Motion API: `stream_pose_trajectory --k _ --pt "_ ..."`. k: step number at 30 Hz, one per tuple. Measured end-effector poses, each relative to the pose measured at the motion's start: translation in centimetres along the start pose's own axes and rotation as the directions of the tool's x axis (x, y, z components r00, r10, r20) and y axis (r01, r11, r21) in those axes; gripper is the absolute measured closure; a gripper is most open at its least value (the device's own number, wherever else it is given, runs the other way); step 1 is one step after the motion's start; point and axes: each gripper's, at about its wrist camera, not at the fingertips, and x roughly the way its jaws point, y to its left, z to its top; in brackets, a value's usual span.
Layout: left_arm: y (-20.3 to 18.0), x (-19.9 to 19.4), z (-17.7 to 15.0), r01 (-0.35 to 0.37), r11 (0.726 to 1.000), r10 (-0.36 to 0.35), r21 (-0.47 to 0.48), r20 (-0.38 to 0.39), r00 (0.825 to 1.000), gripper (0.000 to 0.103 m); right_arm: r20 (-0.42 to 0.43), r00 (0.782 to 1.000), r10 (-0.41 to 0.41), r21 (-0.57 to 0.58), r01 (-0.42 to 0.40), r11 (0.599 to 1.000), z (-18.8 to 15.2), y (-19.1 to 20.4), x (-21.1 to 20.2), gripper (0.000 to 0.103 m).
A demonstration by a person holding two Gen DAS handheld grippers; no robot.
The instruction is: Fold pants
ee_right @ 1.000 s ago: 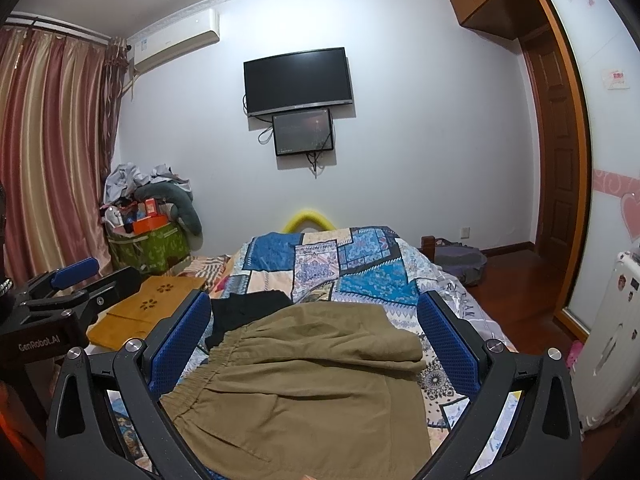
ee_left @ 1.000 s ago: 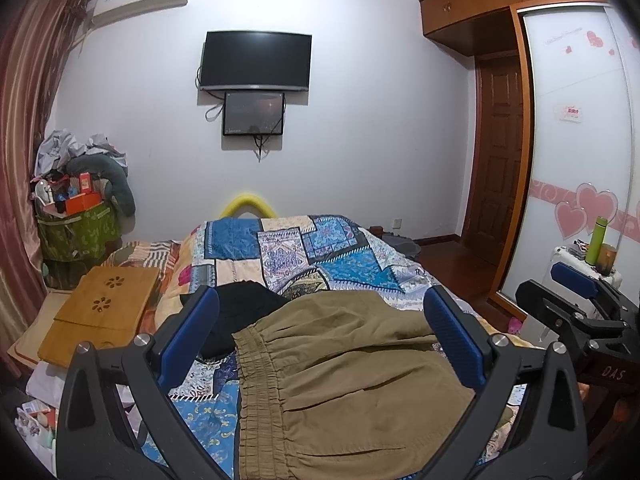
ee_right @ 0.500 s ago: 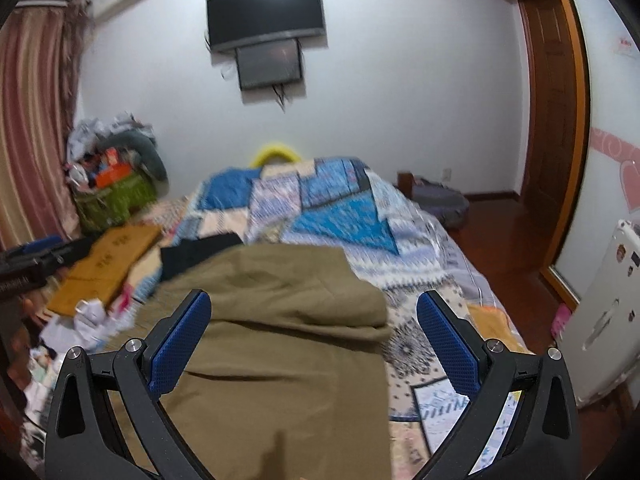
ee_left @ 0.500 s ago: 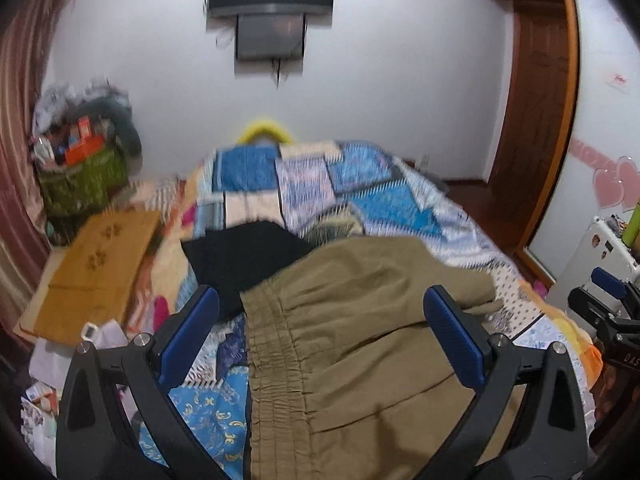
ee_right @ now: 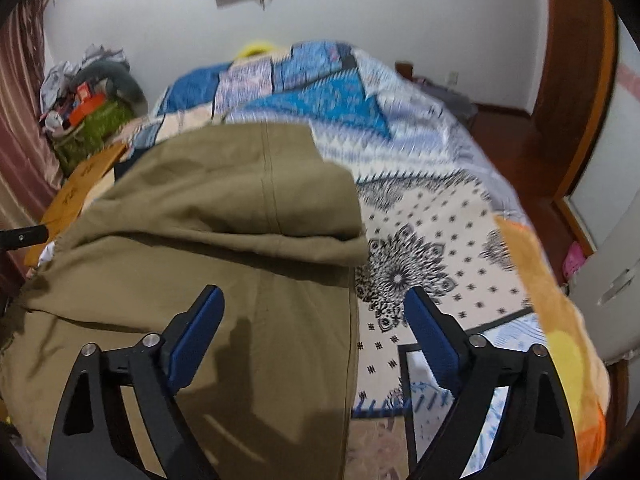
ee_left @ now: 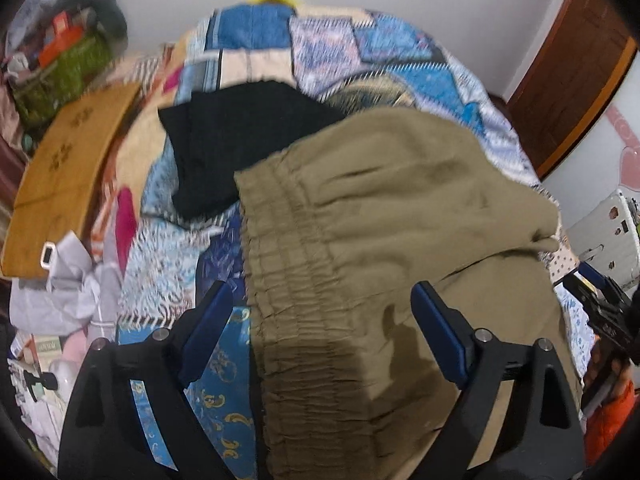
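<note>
The left hand-held gripper (ee_left: 320,320) hung over the pants (ee_left: 380,240) with its blue fingers (ee_left: 206,332) spread wide and nothing between them, poised above the gathered waistband (ee_left: 280,272). The right hand-held gripper (ee_right: 314,324) was likewise spread wide and empty, above the right edge of the pants (ee_right: 200,260), one finger over the cloth and the other over the bedspread (ee_right: 440,240).

The pants were olive-brown and lay on the bed, folded over so that an upper layer (ee_right: 248,184) rested on the lower one. Beyond the waistband, a black garment (ee_left: 240,140) lay on the bedspread (ee_left: 360,52), its edge tucked under the pants. Left of the pants, off the bed, stood a wooden board (ee_left: 68,168) with cut-out patterns, and nearer than it crumpled grey cloth (ee_left: 76,280). Right of the pants, the right gripper's body (ee_left: 600,304) showed at the frame edge.
</note>
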Motion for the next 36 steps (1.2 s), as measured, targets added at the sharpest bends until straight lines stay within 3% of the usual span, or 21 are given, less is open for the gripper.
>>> stream_pose_trajectory --k 4,7,9,11,13,15,17,24,31,34,36 --pt "0.3 1.5 -0.1 0.001 1.000 0.000 0.020 -0.071 0.997 0.011 -0.084 0.995 0.055 0.037 -0.052 0.998 0.8 -1.2 2.7 0.035" --pt "0.1 2.9 -0.5 0.034 0.999 -0.029 0.034 -0.129 0.991 0.014 -0.102 0.987 0.122 0.085 -0.113 0.990 0.7 -1.6 3.3 0.041" --pt "0.2 3.4 -0.8 0.041 0.999 -0.037 0.025 -0.140 0.990 0.014 -0.109 0.980 0.166 0.110 -0.154 0.982 0.6 -1.9 3.5 0.051" --pt "0.1 3.4 -0.7 0.047 0.999 -0.044 0.024 -0.127 0.991 0.018 -0.110 0.976 0.190 0.137 -0.174 0.975 0.2 -2.1 3.5 0.054" --pt "0.2 3.0 -0.6 0.033 0.999 -0.030 0.031 -0.104 0.994 0.032 -0.110 0.973 0.201 0.142 -0.184 0.973 -0.2 -1.9 3.2 0.059" --pt "0.3 2.6 -0.5 -0.007 0.999 0.011 0.050 -0.076 0.997 0.041 -0.111 0.978 0.176 0.129 -0.161 0.978 0.0 -1.6 3.3 0.078" --pt "0.7 2.4 -0.4 -0.031 0.998 0.035 0.063 -0.055 0.998 0.043 -0.129 0.984 0.126 0.109 -0.112 0.988 0.5 -1.5 3.8 0.096" --pt "1.3 2.2 -0.3 -0.050 0.997 0.051 0.064 -0.022 0.998 0.042 -0.131 0.990 0.047 0.052 -0.040 0.998 0.4 -0.9 3.8 0.097" --pt "1.3 2.4 -0.4 -0.048 0.997 0.051 0.055 -0.043 0.998 0.037 -0.136 0.990 -0.022 -0.049 0.015 0.999 1.0 0.1 3.5 0.096" --pt "1.2 2.0 -0.4 -0.043 0.997 0.047 0.060 -0.064 0.997 0.036 -0.142 0.990 -0.010 -0.025 0.007 1.000 1.3 -0.2 2.8 0.090" --pt "1.2 1.8 -0.1 -0.016 0.998 0.022 0.067 -0.089 0.996 0.036 -0.112 0.994 0.002 0.000 -0.002 1.000 1.4 -0.3 1.8 0.079"
